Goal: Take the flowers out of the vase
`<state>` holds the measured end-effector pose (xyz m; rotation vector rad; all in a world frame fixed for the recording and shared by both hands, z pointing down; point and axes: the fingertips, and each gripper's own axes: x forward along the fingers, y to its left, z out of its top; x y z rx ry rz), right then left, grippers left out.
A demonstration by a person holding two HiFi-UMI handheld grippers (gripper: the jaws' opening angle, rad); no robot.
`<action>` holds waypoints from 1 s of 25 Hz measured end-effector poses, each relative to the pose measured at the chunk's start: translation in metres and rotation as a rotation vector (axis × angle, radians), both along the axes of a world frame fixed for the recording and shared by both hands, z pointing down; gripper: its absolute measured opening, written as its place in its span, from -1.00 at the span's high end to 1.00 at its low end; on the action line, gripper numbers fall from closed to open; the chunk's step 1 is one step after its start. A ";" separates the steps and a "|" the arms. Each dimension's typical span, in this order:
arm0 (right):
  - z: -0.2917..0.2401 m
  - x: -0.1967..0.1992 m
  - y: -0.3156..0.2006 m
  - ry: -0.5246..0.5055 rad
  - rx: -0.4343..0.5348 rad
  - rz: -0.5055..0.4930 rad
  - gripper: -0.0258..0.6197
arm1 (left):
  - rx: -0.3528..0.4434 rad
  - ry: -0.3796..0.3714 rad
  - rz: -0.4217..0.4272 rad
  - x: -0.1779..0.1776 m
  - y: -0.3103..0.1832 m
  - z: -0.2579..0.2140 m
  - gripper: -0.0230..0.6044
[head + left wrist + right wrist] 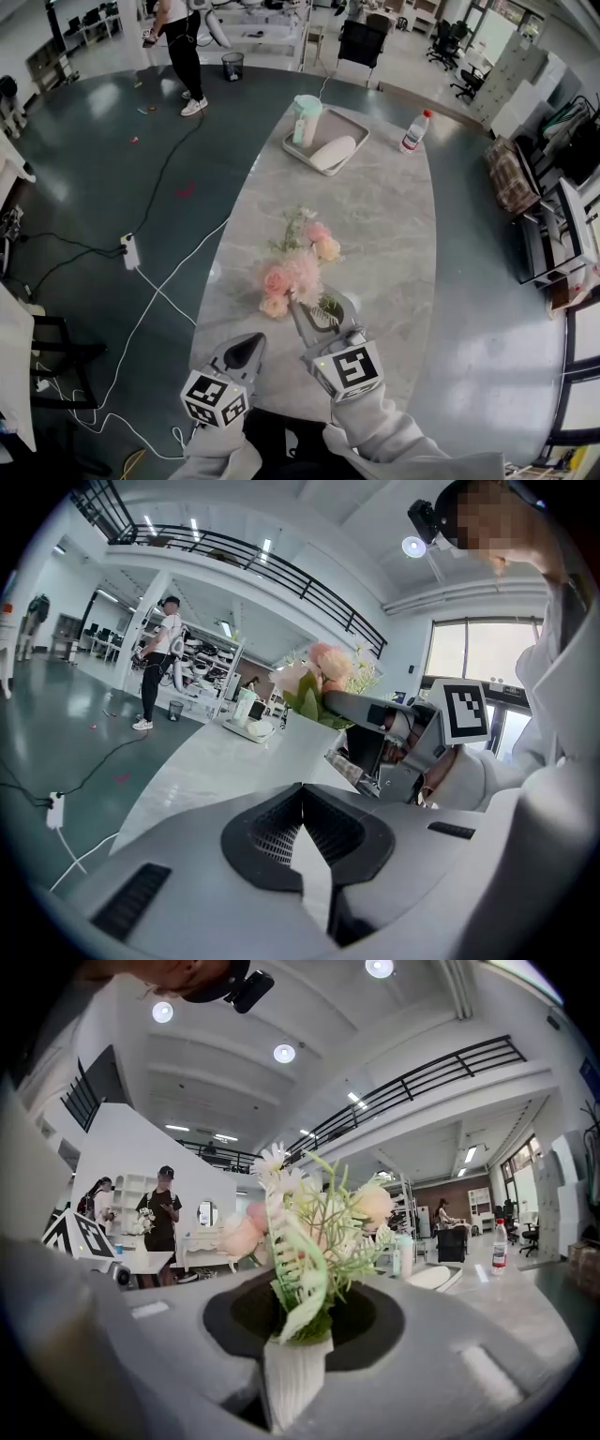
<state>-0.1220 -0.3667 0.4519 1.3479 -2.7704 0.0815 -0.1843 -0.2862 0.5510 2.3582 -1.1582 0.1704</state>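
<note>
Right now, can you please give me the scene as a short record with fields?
flowers: pink and white bunch, stems between the jaws of the right gripper
right gripper: closed on the flowers' stems
left gripper: shut, empty, apart from the flowers
table: pale marble-look top; tray and bottle at the far end
vase: cannot be made out clearly

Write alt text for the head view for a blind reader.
The right gripper is closed on the stems of pink and cream flowers at the near end of a pale table; the left gripper, shut and empty, is beside it. A tray and a bottle sit at the far end.
</note>
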 end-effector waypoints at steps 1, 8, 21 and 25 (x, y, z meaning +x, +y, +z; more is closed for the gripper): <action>0.000 0.000 0.001 0.000 0.002 0.003 0.61 | 0.002 0.002 -0.001 0.000 0.000 0.000 0.92; -0.001 -0.001 0.002 0.004 0.001 0.009 0.68 | 0.015 0.013 -0.004 0.002 0.000 -0.006 0.92; -0.020 -0.003 0.005 -0.052 -0.001 0.006 0.70 | 0.054 0.021 -0.003 0.001 -0.001 -0.023 0.92; -0.028 -0.002 0.006 -0.060 0.012 0.008 0.70 | 0.078 0.023 -0.002 0.002 -0.003 -0.032 0.92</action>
